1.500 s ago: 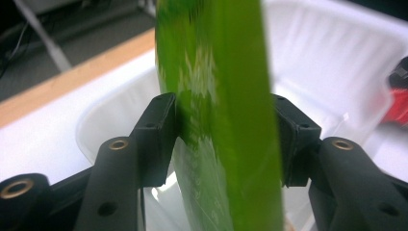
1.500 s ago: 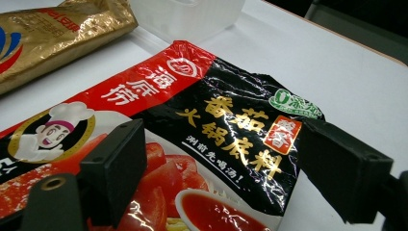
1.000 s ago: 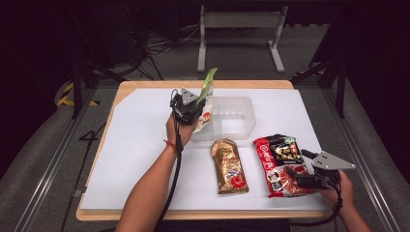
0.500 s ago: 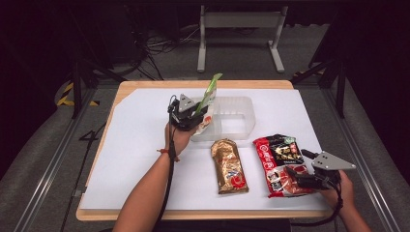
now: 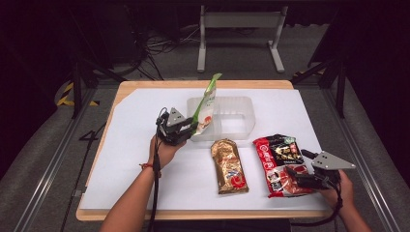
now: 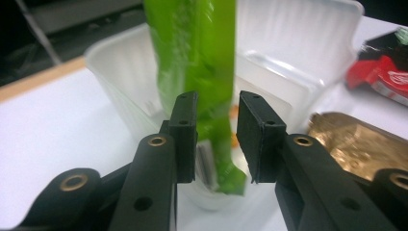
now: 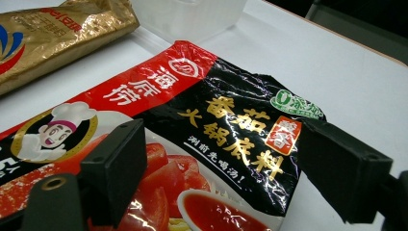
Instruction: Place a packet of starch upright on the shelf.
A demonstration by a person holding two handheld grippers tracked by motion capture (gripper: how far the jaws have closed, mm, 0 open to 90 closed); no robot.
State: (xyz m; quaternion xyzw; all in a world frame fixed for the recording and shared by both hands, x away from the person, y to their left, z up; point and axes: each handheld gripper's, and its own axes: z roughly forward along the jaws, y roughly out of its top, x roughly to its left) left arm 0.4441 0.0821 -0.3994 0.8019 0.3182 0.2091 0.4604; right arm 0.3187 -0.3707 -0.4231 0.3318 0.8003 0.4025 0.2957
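Standing on end at the left edge of the clear tub (image 5: 237, 126), the green pouch (image 5: 207, 104) leans against the tub's near-left wall, its top tilted up and to the right in the high view. The left gripper (image 5: 186, 129) sits level just left of the pouch's lower end, held in the person's left hand (image 5: 164, 151). In the left gripper view the 2 black jaws flank the pouch (image 6: 202, 72) near its bottom corner; the left pad lies against the film, while a narrow gap shows between the pouch and the right pad, so the jaws stand slightly apart and do not pinch it. They have just been closing a little after opening, with the pouch between them. The tub (image 6: 298, 57) rises behind the pouch, translucent and ribbed.

At the right of the white worktop (image 5: 125, 164), the right gripper (image 5: 297, 175) rests low over the near end of the red-and-black sauce packet (image 5: 281, 162), which lies flat. In the right gripper view its jaws are wide apart, one on each side of the packet (image 7: 211, 125), neither pressing it. A gold packet (image 5: 229, 165) lies flat between the 2 hands, just left of the sauce packet and in front of the tub.
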